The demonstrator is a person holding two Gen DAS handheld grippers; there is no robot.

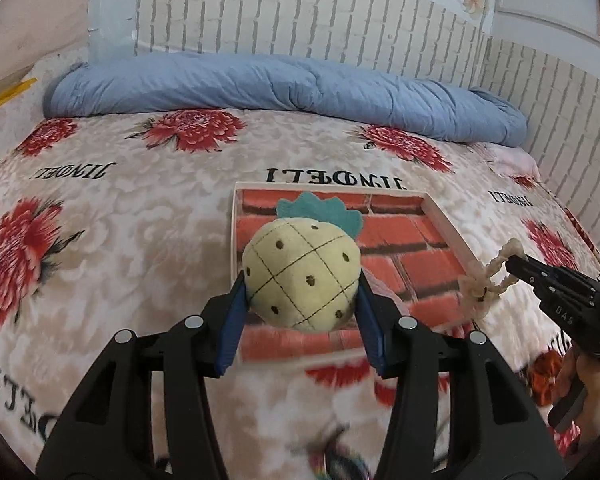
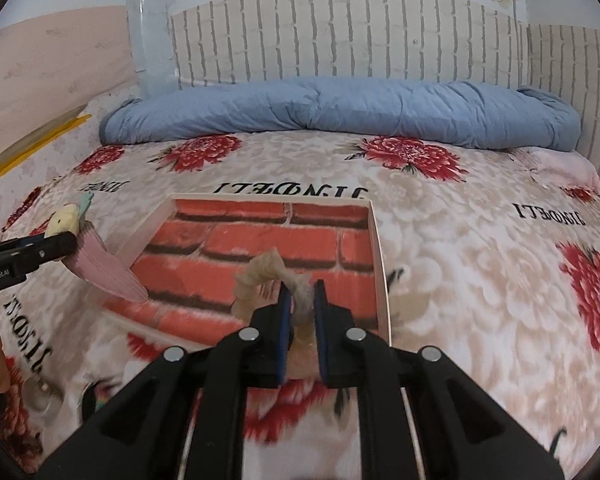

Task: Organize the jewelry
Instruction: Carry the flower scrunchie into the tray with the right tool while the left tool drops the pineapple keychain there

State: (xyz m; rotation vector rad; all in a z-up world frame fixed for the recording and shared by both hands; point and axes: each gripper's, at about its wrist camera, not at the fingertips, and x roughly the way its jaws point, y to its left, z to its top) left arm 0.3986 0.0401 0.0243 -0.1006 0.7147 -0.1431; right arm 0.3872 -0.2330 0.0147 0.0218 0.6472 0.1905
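Landmark: shallow white-rimmed tray (image 1: 452, 226) with a red-brick printed floor, lying flat on the floral bedspread (image 1: 140, 216).

Left of tray, right wrist view: left gripper (image 2: 66, 236) comes in from the left edge, its tips just outside the tray's left wall. Jaws are closed narrow on a plush pineapple piece (image 2: 64, 218). A pink ribbed pad (image 2: 104, 268) hangs beneath it, slanting down toward the tray's near-left corner; whether it touches the rim I cannot tell.

Over the tray, left wrist view: the same left gripper (image 1: 300, 280) has its blue pads pressed on both sides of the pineapple (image 1: 300, 268), cream body, brown stitched grid, teal felt leaves. The piece is held above the tray's near half, off the brick floor.

Over the tray, right wrist view: right gripper (image 2: 302, 300), jaws nearly together, pinches a cream knotted cord loop (image 2: 260, 272). The loop arches up and left from the pads, above the tray's near-right part.

Right of tray, left wrist view: right gripper (image 1: 514, 264) is seen from the side, tips clamped on the cord loop (image 1: 488, 276), which dangles just outside the tray's right wall.

Beyond the tray: a rolled blue quilt (image 1: 284, 88) lies across the far end of the bed, against a white brick-pattern wall (image 1: 300, 16).
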